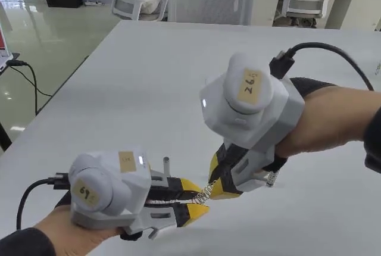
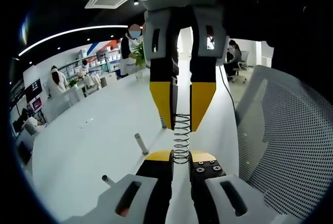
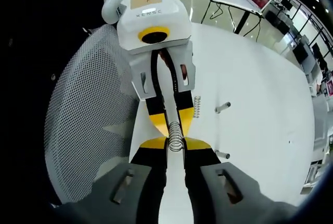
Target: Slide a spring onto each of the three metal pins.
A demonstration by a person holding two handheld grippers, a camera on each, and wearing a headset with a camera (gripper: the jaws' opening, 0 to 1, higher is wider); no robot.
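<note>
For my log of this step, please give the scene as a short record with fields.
left gripper: shut on one end of the spring
right gripper: shut on the other end
spare spring: lying on the table
pin: upright on the table, no spring on it

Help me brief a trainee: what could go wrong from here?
The spring is pinched at both ends, by the left gripper and the right gripper; pulling apart could stretch it, or it may flick away on release. The upright pin near the left gripper could be knocked over.
</note>
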